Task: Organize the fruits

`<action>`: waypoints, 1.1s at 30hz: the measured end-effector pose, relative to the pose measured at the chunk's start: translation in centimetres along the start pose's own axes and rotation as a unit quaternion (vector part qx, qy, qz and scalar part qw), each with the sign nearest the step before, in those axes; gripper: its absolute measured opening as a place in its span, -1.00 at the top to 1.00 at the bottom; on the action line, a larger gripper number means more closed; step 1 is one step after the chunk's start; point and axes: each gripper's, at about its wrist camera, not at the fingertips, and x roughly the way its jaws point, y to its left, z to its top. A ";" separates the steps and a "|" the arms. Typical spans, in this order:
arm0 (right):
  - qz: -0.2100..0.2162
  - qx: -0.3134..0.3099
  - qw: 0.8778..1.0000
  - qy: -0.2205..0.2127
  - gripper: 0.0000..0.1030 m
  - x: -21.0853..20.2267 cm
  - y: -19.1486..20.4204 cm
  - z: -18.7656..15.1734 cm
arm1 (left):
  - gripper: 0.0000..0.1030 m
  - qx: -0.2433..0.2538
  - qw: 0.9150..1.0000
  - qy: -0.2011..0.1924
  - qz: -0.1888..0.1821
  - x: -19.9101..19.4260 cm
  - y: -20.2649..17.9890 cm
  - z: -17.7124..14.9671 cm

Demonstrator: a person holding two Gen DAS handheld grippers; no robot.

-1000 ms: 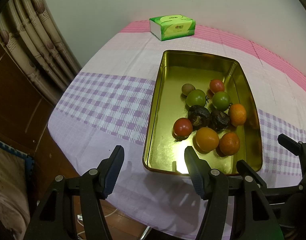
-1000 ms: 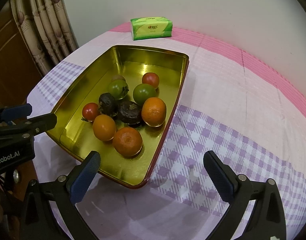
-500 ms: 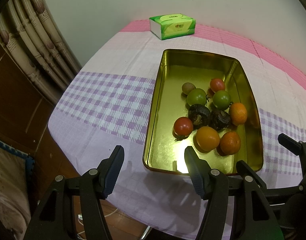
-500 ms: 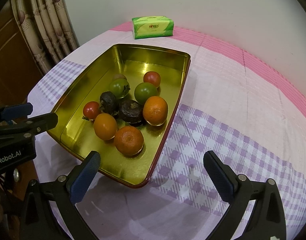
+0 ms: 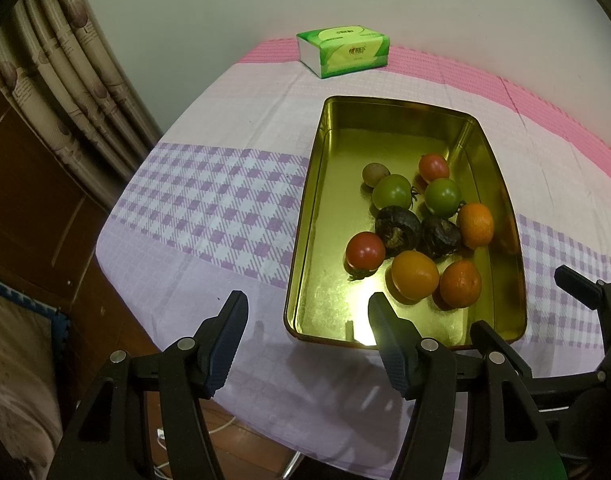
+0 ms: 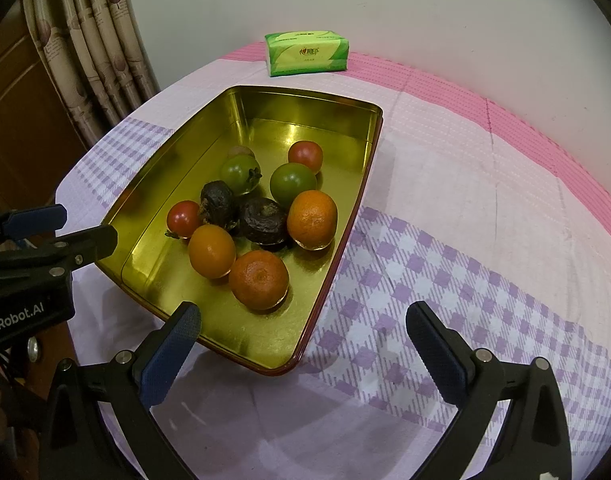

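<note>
A gold metal tray (image 5: pixel 389 118) (image 6: pixel 209 138) lies on the checked tablecloth and holds several fruits. Among them are oranges (image 5: pixel 415 275) (image 6: pixel 259 279), red tomatoes (image 5: pixel 365 251) (image 6: pixel 184 218), green tomatoes (image 5: pixel 392 192) (image 6: pixel 293 184) and two dark wrinkled fruits (image 5: pixel 397 226) (image 6: pixel 265 220). My left gripper (image 5: pixel 307 312) hangs open just before the tray's near edge, nothing between its fingers. My right gripper (image 6: pixel 301 324) is open too, hovering over the tray's near right corner. Each gripper also shows at the edge of the other's view.
A green tissue pack (image 5: pixel 343 50) (image 6: pixel 307 53) sits at the far side of the table by the wall. A curtain (image 5: pixel 65 80) and wooden furniture stand to the left. The table's near edge drops off below the grippers.
</note>
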 end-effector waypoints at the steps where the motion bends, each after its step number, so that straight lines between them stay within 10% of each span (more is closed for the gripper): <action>1: 0.000 0.000 1.000 0.000 -0.98 0.0 0.0 0.0 | -0.22 0.000 1.000 0.000 0.000 0.0 -0.1 0.1; 33: 0.003 -0.004 1.000 -0.001 -0.98 -0.2 0.2 0.1 | -0.25 -0.002 1.000 -0.001 -0.012 0.0 0.2 0.3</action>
